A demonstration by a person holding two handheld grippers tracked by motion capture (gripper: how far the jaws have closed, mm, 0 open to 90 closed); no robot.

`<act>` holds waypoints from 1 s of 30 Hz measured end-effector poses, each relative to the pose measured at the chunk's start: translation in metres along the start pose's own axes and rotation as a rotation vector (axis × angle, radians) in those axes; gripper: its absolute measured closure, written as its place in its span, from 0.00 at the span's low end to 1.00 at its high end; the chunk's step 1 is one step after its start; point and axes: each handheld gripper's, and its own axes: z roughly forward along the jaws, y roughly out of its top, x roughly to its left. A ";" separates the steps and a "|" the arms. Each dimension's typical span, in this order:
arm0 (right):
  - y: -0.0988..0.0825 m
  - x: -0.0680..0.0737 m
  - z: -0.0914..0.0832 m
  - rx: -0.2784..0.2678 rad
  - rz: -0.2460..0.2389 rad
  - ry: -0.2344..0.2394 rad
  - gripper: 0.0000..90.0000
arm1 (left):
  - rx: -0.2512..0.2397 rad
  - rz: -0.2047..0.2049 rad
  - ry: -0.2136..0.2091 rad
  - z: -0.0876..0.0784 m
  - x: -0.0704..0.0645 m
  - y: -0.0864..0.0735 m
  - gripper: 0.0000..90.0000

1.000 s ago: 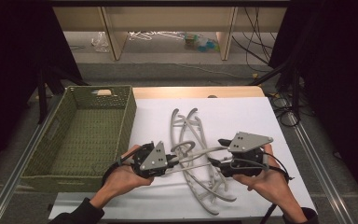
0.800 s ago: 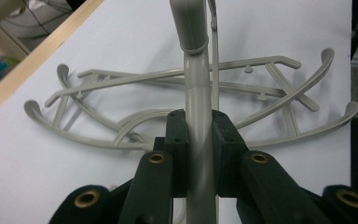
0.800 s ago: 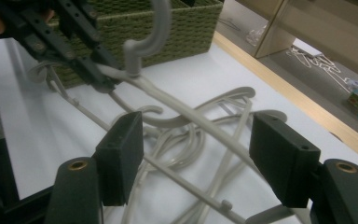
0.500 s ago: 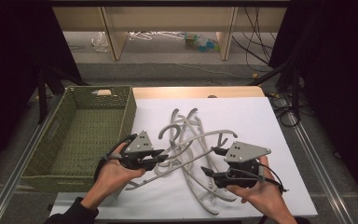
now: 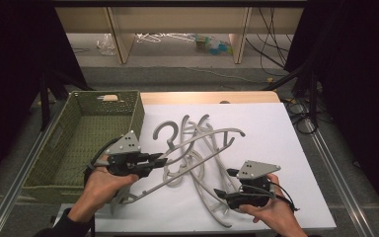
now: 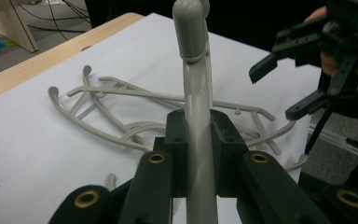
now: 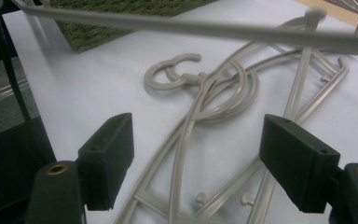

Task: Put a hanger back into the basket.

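My left gripper (image 5: 162, 160) is shut on a grey plastic hanger (image 5: 203, 139) just below its hook, and that hanger hangs tilted above the table. In the left gripper view the hanger's neck (image 6: 196, 126) stands pinched between the two jaws. A tangle of several more grey hangers (image 5: 197, 170) lies on the white sheet. My right gripper (image 5: 225, 183) is low at the pile's near right side. Its jaws have just been opening and stand wide apart. In the right gripper view (image 7: 200, 163) the hangers (image 7: 214, 102) lie on the sheet below and between the jaws, untouched.
A green woven basket (image 5: 139, 114) stands at the left, next to the sheet. The white sheet (image 5: 281, 148) covers a wooden table (image 5: 207, 97). Metal rails run along both sides of the table. Shelving and loose cables lie beyond the far edge.
The left gripper has moved left and up, lifting its hanger off the pile. The right gripper has sunk toward the near edge and its jaws have spread.
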 end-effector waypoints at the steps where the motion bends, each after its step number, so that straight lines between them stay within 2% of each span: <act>1: -0.001 0.000 0.001 0.001 0.000 0.004 0.28 | -0.013 -0.014 -0.003 -0.003 0.001 0.001 0.88; 3: -0.003 0.001 0.002 0.000 0.005 0.003 0.27 | -0.038 -0.031 -0.008 -0.008 0.001 0.005 0.88; 10: -0.005 -0.001 0.005 0.008 0.007 0.003 0.26 | -0.087 -0.033 -0.011 -0.026 0.005 0.016 0.88; 12: -0.006 0.000 0.006 0.012 0.003 0.009 0.27 | -0.102 -0.054 -0.008 -0.032 0.009 0.019 0.88; 13: -0.005 0.000 0.005 0.011 0.003 0.010 0.27 | -0.107 -0.047 -0.005 -0.035 0.012 0.021 0.88; 16: -0.005 0.000 0.005 0.012 0.004 0.010 0.27 | -0.119 -0.066 0.019 -0.046 0.022 0.027 0.88; 20: -0.005 -0.001 0.005 0.013 0.005 0.010 0.27 | -0.137 -0.082 0.075 -0.064 0.039 0.035 0.88; 24: -0.005 -0.001 0.006 0.017 0.012 0.013 0.27 | -0.131 -0.057 0.195 -0.085 0.057 0.042 0.88; 30: -0.006 -0.001 0.007 0.026 0.008 0.022 0.27 | -0.106 -0.078 0.284 -0.103 0.085 0.037 0.88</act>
